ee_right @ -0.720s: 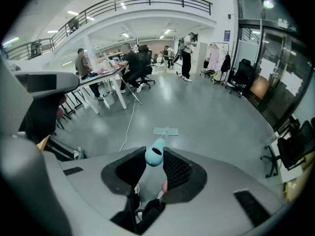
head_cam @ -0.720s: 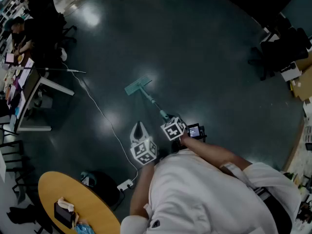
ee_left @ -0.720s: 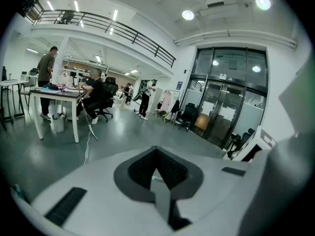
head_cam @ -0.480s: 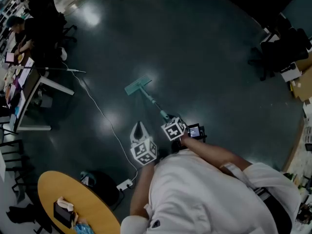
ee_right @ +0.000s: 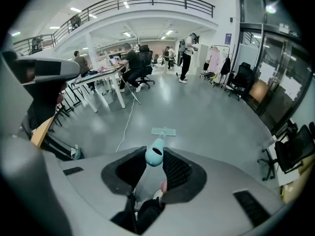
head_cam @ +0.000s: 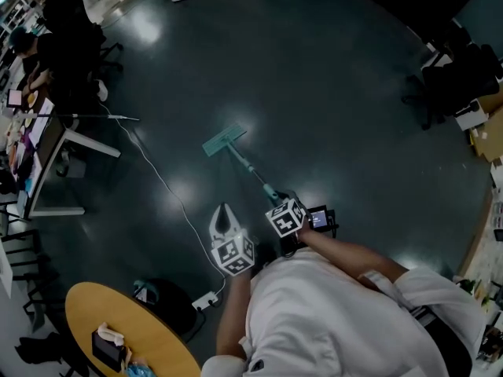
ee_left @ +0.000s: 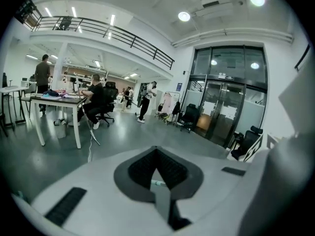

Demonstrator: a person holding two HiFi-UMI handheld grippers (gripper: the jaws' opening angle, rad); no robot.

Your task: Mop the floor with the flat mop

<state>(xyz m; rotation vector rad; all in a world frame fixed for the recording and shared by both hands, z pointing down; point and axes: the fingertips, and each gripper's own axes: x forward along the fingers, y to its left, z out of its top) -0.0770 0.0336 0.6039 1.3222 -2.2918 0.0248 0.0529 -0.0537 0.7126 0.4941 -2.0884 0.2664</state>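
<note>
The flat mop lies with its teal head (head_cam: 224, 140) flat on the dark floor ahead of me; its thin handle (head_cam: 250, 168) slants back to my right gripper (head_cam: 277, 200), which is shut on the handle near its top. In the right gripper view the teal handle end (ee_right: 154, 156) sticks up between the pads and the mop head (ee_right: 163, 131) shows far down the floor. My left gripper (head_cam: 224, 210) hangs beside it to the left, apart from the mop, jaws together with nothing held. The left gripper view shows its pads (ee_left: 170, 171) meeting at a point.
A white cable (head_cam: 161, 181) runs across the floor left of the mop to a power strip (head_cam: 203, 298). A round wooden table (head_cam: 118, 312) stands at lower left. Desks (head_cam: 55, 136) with seated people line the left; office chairs (head_cam: 448, 85) stand at upper right.
Both grippers have slid a little down and right in the head view. The mop head stays at about the same spot. The right gripper still holds the handle.
</note>
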